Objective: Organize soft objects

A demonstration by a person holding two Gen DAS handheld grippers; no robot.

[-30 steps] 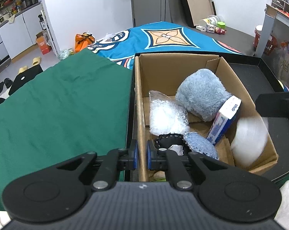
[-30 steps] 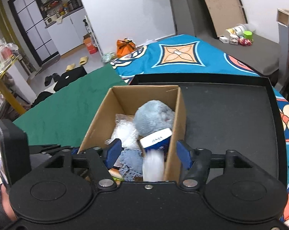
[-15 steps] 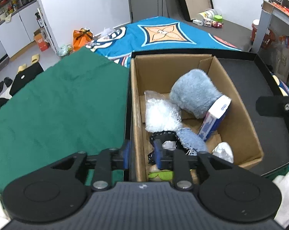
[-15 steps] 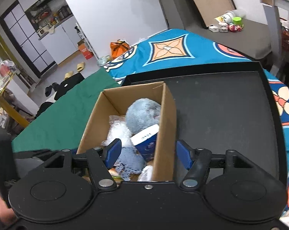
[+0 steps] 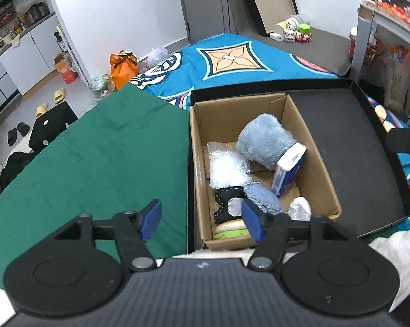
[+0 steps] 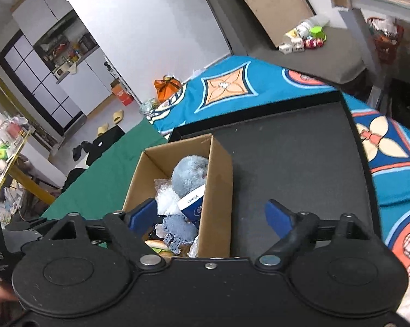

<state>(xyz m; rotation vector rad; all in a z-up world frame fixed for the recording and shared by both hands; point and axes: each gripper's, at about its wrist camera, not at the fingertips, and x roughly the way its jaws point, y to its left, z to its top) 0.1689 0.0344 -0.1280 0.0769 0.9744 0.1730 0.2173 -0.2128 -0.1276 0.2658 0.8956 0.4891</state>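
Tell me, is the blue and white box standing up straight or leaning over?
Leaning. The blue and white box sits tilted inside the cardboard box, its top resting against the fluffy blue toy.

A big bed with a bright blue patterned cover holds everything. On it lies a flat dark green cloth and, just beside it, a wide black tray with a low rim. An open brown cardboard box sits in the tray, at the side next to the green cloth.
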